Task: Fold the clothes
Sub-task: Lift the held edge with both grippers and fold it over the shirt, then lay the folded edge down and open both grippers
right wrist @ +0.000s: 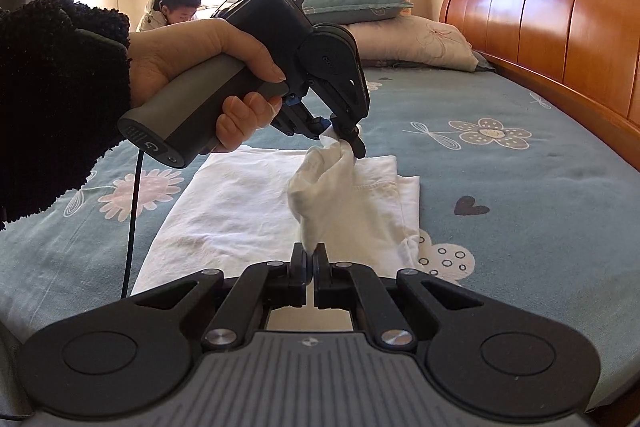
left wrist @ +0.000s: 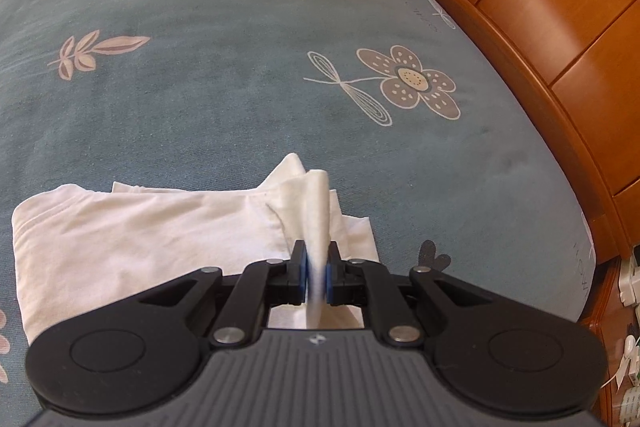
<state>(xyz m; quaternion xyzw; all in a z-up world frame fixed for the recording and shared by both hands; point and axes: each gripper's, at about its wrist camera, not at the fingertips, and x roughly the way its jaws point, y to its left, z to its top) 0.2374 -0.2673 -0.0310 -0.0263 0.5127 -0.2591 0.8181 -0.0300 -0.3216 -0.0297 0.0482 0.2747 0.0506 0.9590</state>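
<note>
**Both Grippers Clamped on the White Garment Over the Bed**

Where it lies on the bed, the white cotton garment is spread as a flat, partly folded rectangle on the blue-grey bedsheet printed with flowers, hearts and clouds. Its surface shows light creasing, and a stitched hem is visible near its far edge. One portion is lifted off the flat layer and gathered into a bunched, hanging ridge that runs between the two grippers.

The left gripper, a black and grey handheld unit, is held by a hand wrapped around its grey handle; a black fleecy sleeve covers the wrist. The unit points steeply downward toward the garment, and a black cable hangs from the handle base. The right gripper points forward and slightly downward, low over the near edge of the garment.

The fingers of the left gripper are closed on a raised fold of the fabric, which stands up between the blue pads in the left wrist view. The fingers of the right gripper are closed on the near end of the same lifted ridge. The rest of the garment rests on the sheet below and to the left of both grip points. An orange-brown wooden headboard borders the bed on the right.
</note>
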